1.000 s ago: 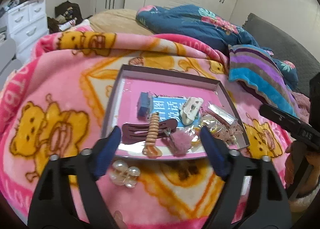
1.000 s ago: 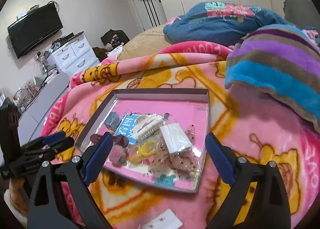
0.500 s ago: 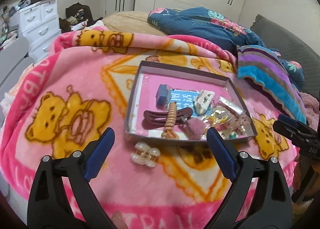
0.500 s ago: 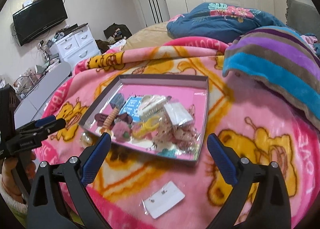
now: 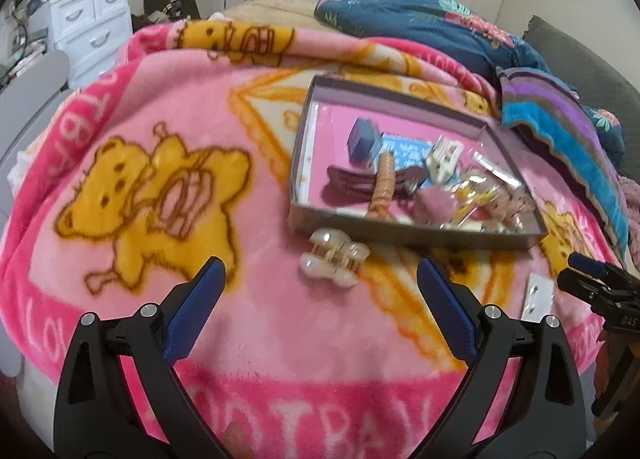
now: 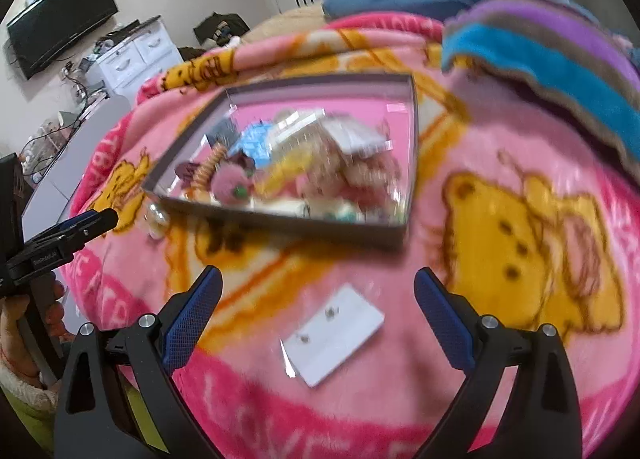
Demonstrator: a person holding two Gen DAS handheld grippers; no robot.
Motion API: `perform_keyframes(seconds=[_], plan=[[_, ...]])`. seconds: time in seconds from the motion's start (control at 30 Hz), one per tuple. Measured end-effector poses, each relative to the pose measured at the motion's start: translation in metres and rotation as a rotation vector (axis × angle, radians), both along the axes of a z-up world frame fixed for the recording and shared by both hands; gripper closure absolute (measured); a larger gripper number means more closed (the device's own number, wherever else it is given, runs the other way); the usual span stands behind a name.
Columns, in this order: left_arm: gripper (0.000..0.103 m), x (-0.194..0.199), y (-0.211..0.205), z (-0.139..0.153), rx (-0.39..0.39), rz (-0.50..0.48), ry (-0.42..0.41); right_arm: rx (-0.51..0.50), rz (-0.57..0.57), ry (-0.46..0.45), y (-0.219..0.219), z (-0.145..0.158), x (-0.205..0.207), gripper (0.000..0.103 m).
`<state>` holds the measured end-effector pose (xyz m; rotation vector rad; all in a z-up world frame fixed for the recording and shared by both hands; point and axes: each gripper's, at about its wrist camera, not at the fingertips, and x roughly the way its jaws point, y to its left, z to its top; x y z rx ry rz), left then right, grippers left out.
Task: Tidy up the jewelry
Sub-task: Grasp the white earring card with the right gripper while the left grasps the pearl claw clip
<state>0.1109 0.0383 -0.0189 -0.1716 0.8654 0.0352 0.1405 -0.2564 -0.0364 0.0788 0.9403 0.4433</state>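
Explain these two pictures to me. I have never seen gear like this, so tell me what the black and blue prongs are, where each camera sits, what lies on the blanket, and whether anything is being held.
There is no robot here. A person holds a two-finger clamp tool in each hand, and a camera on each tool looks forward along its fingers. One picture comes from the left gripper, the other from the right gripper.

Both look down on a pink blanket with bear prints. On it lies a shallow box full of hair clips and small packets. A pearl clip lies just outside the box, and a white earring card lies nearer the right gripper.

Nothing is held: the left jaws are opening with nothing between them, and the right stand open and empty.
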Motion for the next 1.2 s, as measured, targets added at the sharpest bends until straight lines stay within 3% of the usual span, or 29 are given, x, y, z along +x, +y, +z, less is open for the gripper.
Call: perform_keyframes(seconds=[0.3,0.5,0.57,0.67,0.77,0.9,1.2], plan=[[0.013,0.013,0.008,-0.030,-0.052,0.004,0.056,-0.003,-0.010,0.108,0.004,-0.030,-0.002,0.010],[0.013,0.030,-0.002,-0.037,-0.048,-0.013,0.071,-0.030,-0.033,0.120,0.010,-0.042,-0.002,0.029],[0.014,0.034,-0.006,-0.038,-0.039,-0.022,0.072,-0.053,-0.034,0.100,0.012,-0.042,-0.003,0.047],[0.033,0.039,-0.009,-0.041,-0.027,-0.016,0.080,-0.074,-0.025,0.077,0.011,-0.042,-0.003,0.069],[0.062,0.041,-0.010,-0.047,-0.022,-0.017,0.093,-0.040,-0.012,0.075,0.004,-0.039,-0.002,0.080],[0.063,0.037,-0.010,-0.046,-0.009,-0.022,0.088,0.001,0.034,0.059,0.006,-0.029,-0.005,0.081],[0.063,0.013,-0.005,-0.022,-0.063,-0.031,0.041,0.062,0.138,0.025,0.033,-0.003,-0.011,0.081]])
